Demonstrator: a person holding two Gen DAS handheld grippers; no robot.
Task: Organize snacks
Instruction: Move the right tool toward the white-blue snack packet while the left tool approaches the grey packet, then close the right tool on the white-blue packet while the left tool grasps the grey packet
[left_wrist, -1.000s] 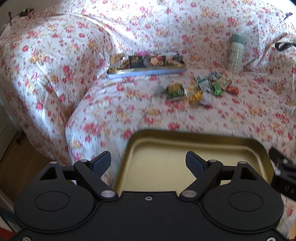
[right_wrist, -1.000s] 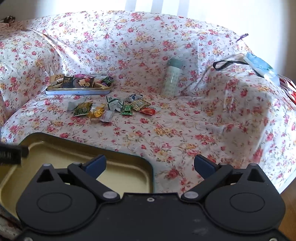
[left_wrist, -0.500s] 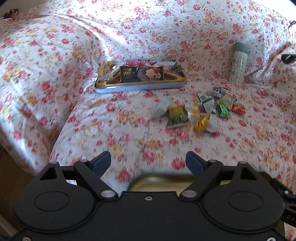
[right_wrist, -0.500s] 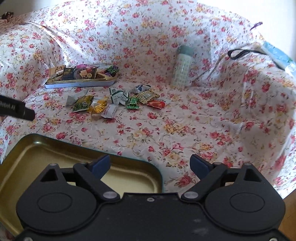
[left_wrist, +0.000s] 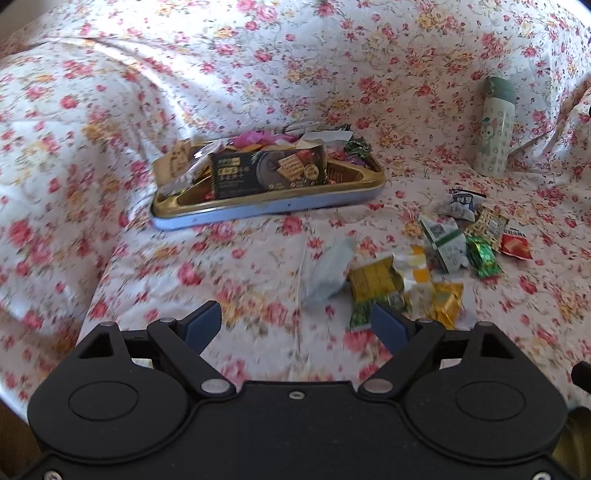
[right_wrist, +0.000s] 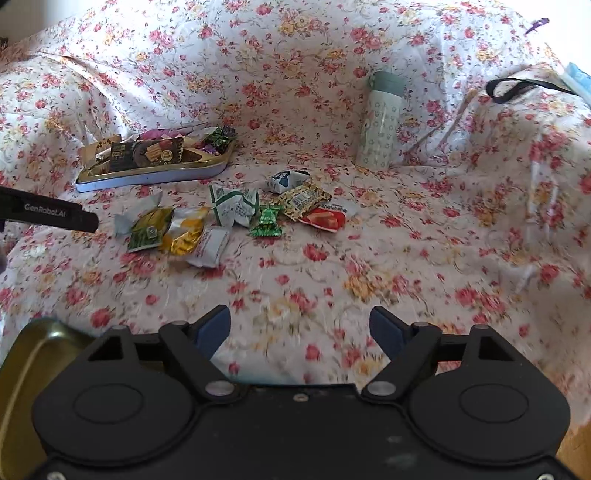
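A blue-sided tin tray (left_wrist: 192, 218) full of snack packets sits at the back left of the flowered sofa seat; it also shows in the right wrist view (right_wrist: 110, 181). Several loose snack packets (left_wrist: 443, 258) lie scattered in front of it, also in the right wrist view (right_wrist: 236, 214). My left gripper (left_wrist: 295, 325) is open and empty, above the seat just short of a yellow-green packet (left_wrist: 373, 284). My right gripper (right_wrist: 300, 328) is open and empty over bare seat. A gold tin lid (right_wrist: 26, 354) lies at the lower left.
A pale green bottle (right_wrist: 380, 122) stands upright against the sofa back; it also shows in the left wrist view (left_wrist: 495, 125). A black strap (right_wrist: 517, 86) and a blue item lie on the right armrest. The left gripper's side (right_wrist: 48, 214) pokes in from the left.
Both grippers have moved forward over the seat toward the snacks. The gold lid has slid out of the left view and mostly out of the right view.
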